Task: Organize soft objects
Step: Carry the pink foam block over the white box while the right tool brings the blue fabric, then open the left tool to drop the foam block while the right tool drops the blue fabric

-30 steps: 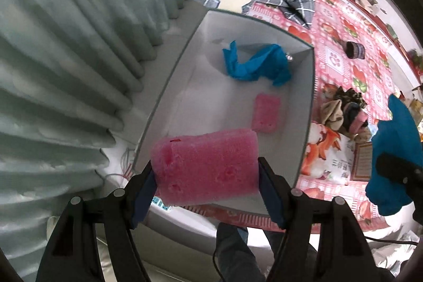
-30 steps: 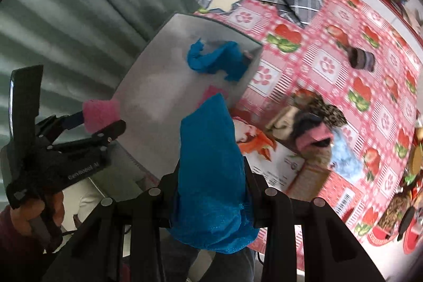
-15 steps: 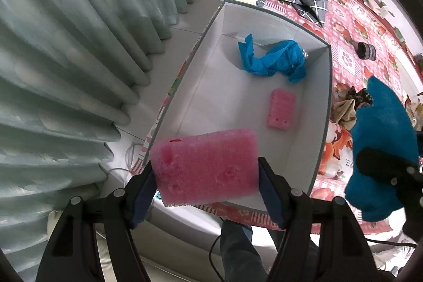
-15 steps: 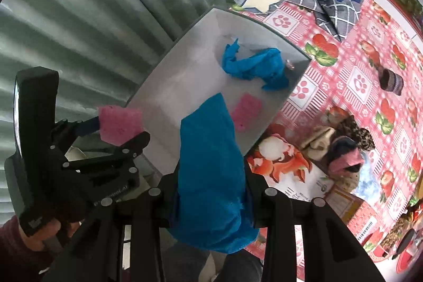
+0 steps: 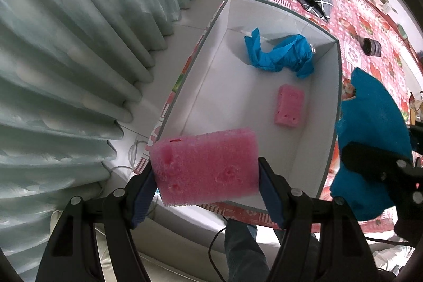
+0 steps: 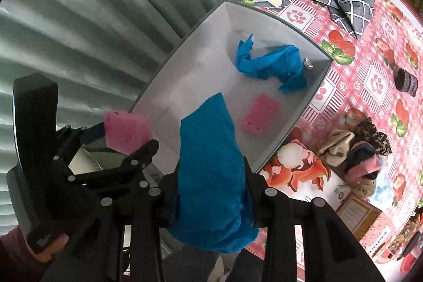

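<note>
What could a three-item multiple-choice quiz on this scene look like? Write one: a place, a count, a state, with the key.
1. Where does the small pink sponge lie?
A. On the tablecloth
B. Inside the box
C. On the grey blanket

2. How many pink sponges show in all?
A. One
B. Two
C. Three

3. What is the state of the right gripper?
A. Open and bare
B. Shut on a pink sponge
C. Shut on the blue cloth

Key: 1 B, it rests on the box's white floor near the crumpled blue cloth. 2 B, one lies in the box and the big sponge sits in the left gripper. 3 C, its fingers press the cloth from both sides.
</note>
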Motion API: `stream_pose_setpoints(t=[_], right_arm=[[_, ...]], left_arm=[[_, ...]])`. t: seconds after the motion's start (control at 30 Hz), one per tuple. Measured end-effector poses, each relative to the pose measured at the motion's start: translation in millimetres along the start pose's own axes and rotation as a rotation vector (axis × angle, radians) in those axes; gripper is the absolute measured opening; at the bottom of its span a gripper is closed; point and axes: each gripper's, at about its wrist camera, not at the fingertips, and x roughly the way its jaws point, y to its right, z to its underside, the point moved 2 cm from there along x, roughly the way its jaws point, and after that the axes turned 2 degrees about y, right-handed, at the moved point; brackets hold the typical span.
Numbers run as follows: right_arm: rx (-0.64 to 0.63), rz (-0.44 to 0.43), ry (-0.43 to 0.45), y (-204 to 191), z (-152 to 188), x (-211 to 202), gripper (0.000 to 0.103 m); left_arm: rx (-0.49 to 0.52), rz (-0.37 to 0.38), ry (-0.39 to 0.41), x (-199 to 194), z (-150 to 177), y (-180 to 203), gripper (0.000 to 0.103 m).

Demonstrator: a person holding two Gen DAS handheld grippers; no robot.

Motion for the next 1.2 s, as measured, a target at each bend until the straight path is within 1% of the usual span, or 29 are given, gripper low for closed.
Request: stream_pose_setpoints(t=[0.5, 0.57, 0.6, 0.67, 0.77, 0.8, 0.83, 0.87, 0.9, 0.97, 1.0, 1.03, 1.07, 1.1, 1.13, 1.2], right_arm=[[0.017, -0.011, -0.008, 1, -5, 7, 0.038], [0.019, -0.02, -0.007, 1, -4, 6, 0.038], [0.018, -0.024, -0.007, 1, -4, 6, 0.04], [0.018, -0.031, -0.003, 0, -4, 5, 0.049], [0.022, -0.036, -0.001, 0, -3, 4, 0.049], [0.024, -0.035, 0.001, 1, -3, 4, 0.049], [0.026, -0.034, 0.001, 1, -3, 3, 0.06], [0.031, -0.036, 0.002, 1, -3, 3, 0.082], [0.034, -0.039, 0.006, 1, -3, 2, 0.089], [0.038, -0.04, 0.018, 2, -3, 0, 0.09], [0.038, -0.04, 0.019, 2, -2, -1, 0.09], [0.039, -0.043, 0.02, 2, -2, -1, 0.09], [0.043, -0.047, 0.022, 2, -2, -1, 0.091], [0.048, -0.049, 0.021, 3, -2, -2, 0.103], [0.052, -0.052, 0.022, 3, -2, -2, 0.103], [0.055, -0.054, 0.025, 4, -1, -4, 0.103]], left_arm=[[0.004, 0.002, -0.006, 2, 0, 2, 0.075], [0.002, 0.004, 0.004, 0, 1, 2, 0.075], [0.002, 0.006, 0.009, 0, 1, 2, 0.075], [0.004, 0.013, 0.012, -1, 1, 4, 0.076], [0.001, 0.021, -0.001, 0, 0, 5, 0.08], [-0.002, 0.018, -0.005, 1, 0, 5, 0.081], [-0.005, 0.015, -0.005, 1, 0, 5, 0.081], [-0.009, 0.018, 0.004, 0, 0, 5, 0.083], [-0.011, 0.024, 0.015, -2, 0, 5, 0.085], [-0.014, 0.033, 0.028, -4, 0, 5, 0.088], [-0.015, 0.034, 0.031, -4, 0, 5, 0.098], [-0.013, 0.042, 0.023, -3, -1, 6, 0.103], [-0.013, 0.057, 0.016, -2, -2, 6, 0.103], [-0.016, 0.078, 0.009, -1, -2, 7, 0.103], [-0.013, 0.098, 0.001, 0, -2, 8, 0.103], [-0.005, 0.093, 0.01, -2, -2, 11, 0.103]])
